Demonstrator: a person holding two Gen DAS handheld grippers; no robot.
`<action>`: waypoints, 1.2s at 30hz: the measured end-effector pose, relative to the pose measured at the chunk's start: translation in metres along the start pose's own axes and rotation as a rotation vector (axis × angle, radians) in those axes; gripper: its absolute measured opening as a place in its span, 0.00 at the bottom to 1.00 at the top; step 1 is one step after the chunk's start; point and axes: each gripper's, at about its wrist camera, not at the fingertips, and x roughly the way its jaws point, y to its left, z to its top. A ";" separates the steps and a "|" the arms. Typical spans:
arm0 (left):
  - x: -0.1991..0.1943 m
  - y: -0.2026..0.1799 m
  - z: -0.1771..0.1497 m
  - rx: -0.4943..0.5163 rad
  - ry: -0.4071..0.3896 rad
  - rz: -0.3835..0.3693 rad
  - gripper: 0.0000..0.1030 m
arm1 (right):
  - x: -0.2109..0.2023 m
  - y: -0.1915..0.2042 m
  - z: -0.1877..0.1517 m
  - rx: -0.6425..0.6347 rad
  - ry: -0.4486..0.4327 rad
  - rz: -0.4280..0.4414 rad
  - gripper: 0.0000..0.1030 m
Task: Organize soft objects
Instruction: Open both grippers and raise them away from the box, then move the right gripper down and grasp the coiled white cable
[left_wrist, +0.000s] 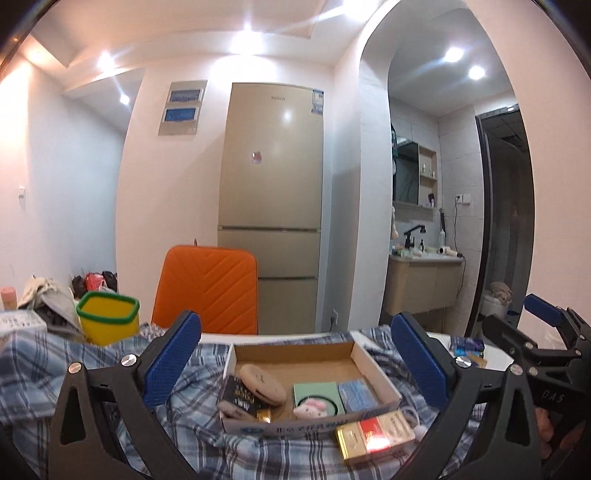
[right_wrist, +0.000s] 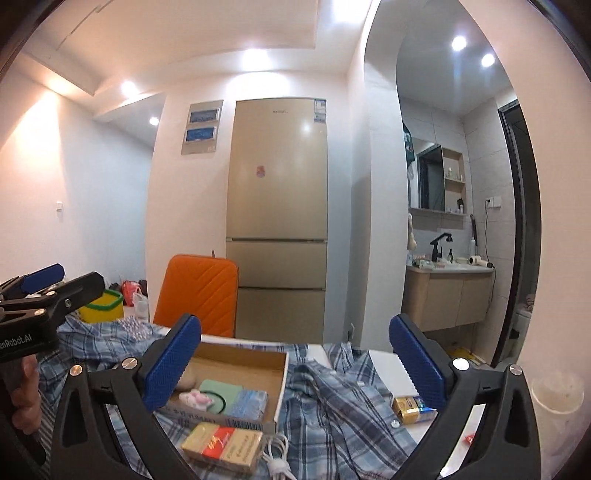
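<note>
A blue-and-white plaid cloth (left_wrist: 258, 452), rumpled and probably a shirt, is seen spread over the white tabletop (right_wrist: 384, 363). A shallow open cardboard box (left_wrist: 373, 363) is set on the cloth. Inside it are noted a round brown plush cookie (left_wrist: 260, 382), a dark printed packet (left_wrist: 238, 397), a pale green flat pad (left_wrist: 316, 391) with a small pink-and-white plush charm (left_wrist: 309, 408) and a black ring lying on it, and a blue wrapped tissue pack (left_wrist: 356, 395). Just in front of the box, on the cloth, a gold-and-red rectangular carton (left_wrist: 375, 435) is laid, with a coiled white cable (right_wrist: 277, 456) touching its right end. The left gripper (left_wrist: 295, 365) is held level above the near side of the box, its blue-padded fingers (left_wrist: 171, 362) spread wide with nothing between them. The right gripper (right_wrist: 295, 365) is held to the right of it, over the cloth, its blue-padded fingers (right_wrist: 170, 365) likewise fully apart and gripping nothing. Each tool is caught at the edge of the other's view. A smaller yellow box (right_wrist: 406, 406) is seen on the tabletop beside the cloth's right edge. Behind the table an orange quilted chair back (left_wrist: 210, 288), a yellow bin with a green rim (left_wrist: 109, 317) and a tall beige refrigerator (left_wrist: 273, 166) are recorded. A translucent cup-like object (right_wrist: 557, 395) at far right is too blurred to be identified.
</note>
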 end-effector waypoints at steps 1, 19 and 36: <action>0.000 -0.001 -0.004 0.004 0.011 -0.001 0.99 | 0.001 -0.001 -0.003 0.005 0.010 -0.003 1.00; 0.005 -0.014 -0.034 0.062 0.093 -0.013 0.99 | 0.014 -0.010 -0.030 0.043 0.114 -0.014 1.00; 0.008 -0.012 -0.033 0.056 0.124 -0.019 0.99 | 0.024 -0.014 -0.033 0.067 0.169 -0.020 1.00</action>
